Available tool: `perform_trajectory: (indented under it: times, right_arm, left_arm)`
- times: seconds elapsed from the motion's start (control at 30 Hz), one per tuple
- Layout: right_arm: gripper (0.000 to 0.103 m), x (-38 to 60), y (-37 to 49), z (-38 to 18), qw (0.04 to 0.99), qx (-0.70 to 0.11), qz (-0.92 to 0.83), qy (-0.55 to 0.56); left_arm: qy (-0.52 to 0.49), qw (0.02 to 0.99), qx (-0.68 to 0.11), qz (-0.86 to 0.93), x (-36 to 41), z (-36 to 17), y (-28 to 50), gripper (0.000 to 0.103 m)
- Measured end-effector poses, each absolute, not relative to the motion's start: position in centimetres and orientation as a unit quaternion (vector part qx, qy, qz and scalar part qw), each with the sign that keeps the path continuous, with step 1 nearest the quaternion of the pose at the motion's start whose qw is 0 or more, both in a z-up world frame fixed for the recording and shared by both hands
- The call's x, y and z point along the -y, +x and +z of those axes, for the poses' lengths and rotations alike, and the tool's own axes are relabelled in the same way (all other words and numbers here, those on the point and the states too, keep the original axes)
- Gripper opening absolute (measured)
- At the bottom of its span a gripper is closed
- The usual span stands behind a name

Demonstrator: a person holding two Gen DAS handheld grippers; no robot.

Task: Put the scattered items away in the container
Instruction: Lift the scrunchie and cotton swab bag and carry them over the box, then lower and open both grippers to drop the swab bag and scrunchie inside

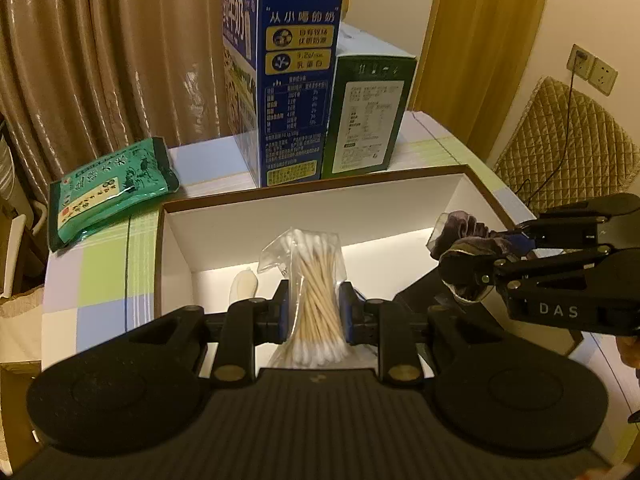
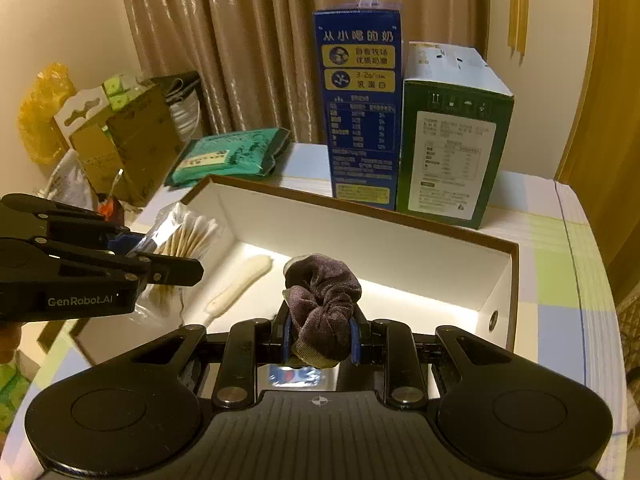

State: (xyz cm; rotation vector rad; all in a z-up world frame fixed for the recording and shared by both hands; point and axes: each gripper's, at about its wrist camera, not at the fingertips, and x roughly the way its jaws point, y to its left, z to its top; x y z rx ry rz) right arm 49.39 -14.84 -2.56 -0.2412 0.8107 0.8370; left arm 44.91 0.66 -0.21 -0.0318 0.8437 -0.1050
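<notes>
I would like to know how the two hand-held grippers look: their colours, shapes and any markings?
Both are matte black, with two round discs and a ribbed plate at the base, brass-coloured pivot pins and blue pads on the fingers. The left gripper carries "GenRobot.AI" in pale letters on its side; the right gripper shows "DAS". No cables or sleeves are visible.

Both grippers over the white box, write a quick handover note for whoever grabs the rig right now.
Left gripper: jaws shut on the bag of cotton swabs, held over the white box.
Right gripper: jaws shut on the purple velvet scrunchie, also over the box.
Done: a white elongated item already lies inside.
Left: release both items into the box. The green packet sits on the table beside it; unclear whether it belongs inside.
</notes>
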Motion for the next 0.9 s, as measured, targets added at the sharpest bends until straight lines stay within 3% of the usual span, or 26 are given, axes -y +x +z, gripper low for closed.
perform_trajectory:
  times: [0.9]
  right_arm:
    - [0.023,11.8,55.6,-8.4,0.818,-0.435,0.358,-0.117]
  left_arm:
    - [-0.01,0.875,-0.483,-0.024,-1.4,-7.2,54.2,0.021]
